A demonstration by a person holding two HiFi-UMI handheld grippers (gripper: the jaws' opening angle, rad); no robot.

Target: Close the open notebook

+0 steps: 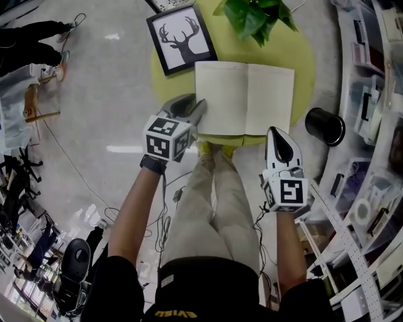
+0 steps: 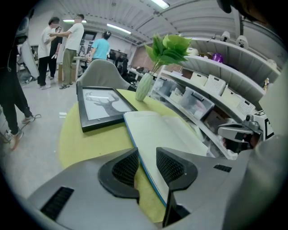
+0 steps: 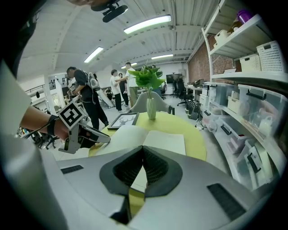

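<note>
Head view: the open notebook point(image 1: 244, 97) lies flat in the middle of the frame on a round yellow-green surface point(image 1: 299, 47), its lower edge close to the surface's near rim. A framed deer picture point(image 1: 182, 39) sits just beside its upper left corner and a plant point(image 1: 255, 16) stands above it. Bare surface shows right of the pages. A black cup point(image 1: 325, 126) stands off the surface at right, near the shelves point(image 1: 378, 75).

The left claw point(image 1: 198, 110) is at the notebook's lower left edge. In the left gripper view its jaws stand partly apart with the blue-edged cover between them, a gap showing on the left side. Contact on the right cannot be judged.

The right claw point(image 1: 276, 132) is near the lower right corner, fingertips together and nothing visible between them. The left claw hides the notebook's lower left corner in the head view.
</note>
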